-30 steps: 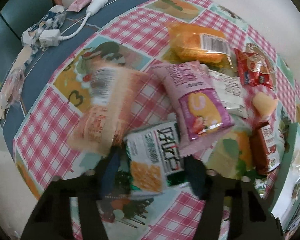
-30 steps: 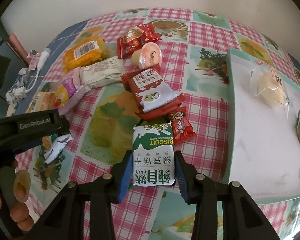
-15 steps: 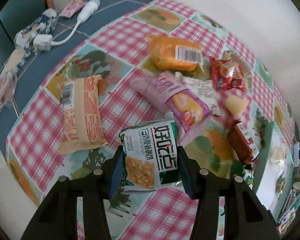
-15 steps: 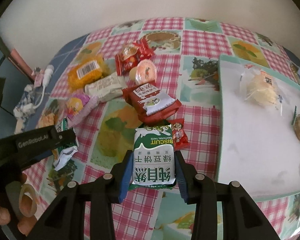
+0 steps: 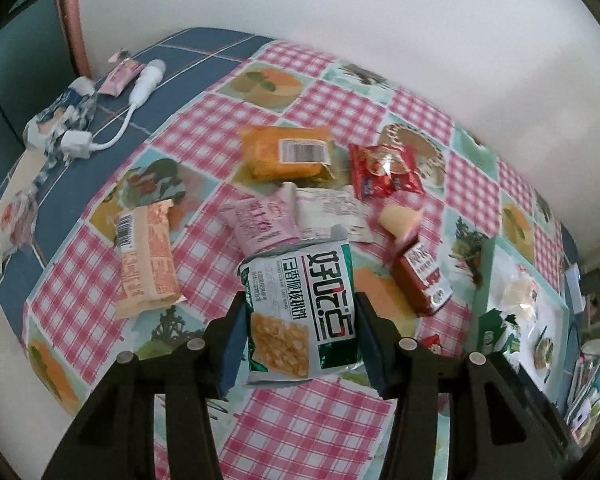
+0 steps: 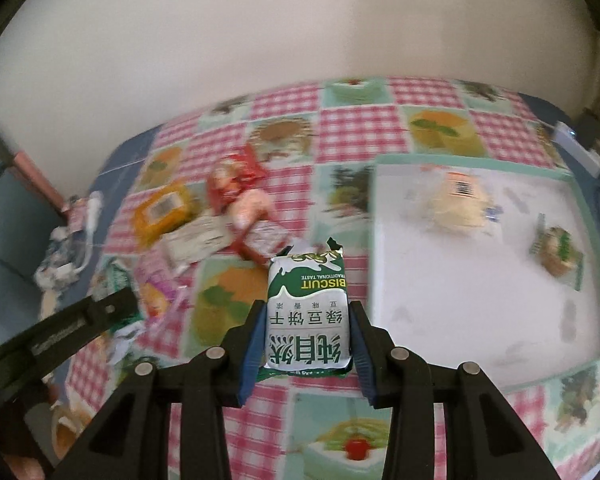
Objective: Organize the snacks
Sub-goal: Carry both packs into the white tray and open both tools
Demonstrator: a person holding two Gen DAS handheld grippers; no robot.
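We take the white tray [image 6: 476, 280] with its green rim as our landmark, and, going from left to right, the left tool [image 5: 300, 332] comes first: it is clamped on a green-and-white cracker pack [image 5: 300, 312], the blue pads pressing its two long sides, and the pack hangs clear of the tabletop [image 5: 312, 432], well to the left of the tray. The loose pile lies left of the tray too: a peach packet [image 5: 146, 258] farthest out, then a pink packet [image 5: 260, 220], an orange packet [image 5: 286, 152] and a red packet [image 5: 382, 170] nearer the wall. Next, the right tool [image 6: 304, 340] is clamped on a green biscuit pack [image 6: 307, 312], held above the cloth just beside the tray's left rim. We judge both packs light, crinkly and a little slippery, with brittle contents, so a gentle squeeze across the flat middle suits them better than the sealed ends. Inside the tray a pale wrapped pastry [image 6: 460, 204] and a small green-wrapped snack [image 6: 558, 250] already lie toward its far and right side. The tabletop wears a pink gingham cloth with fruit pictures, and it stands against a plain pale wall.
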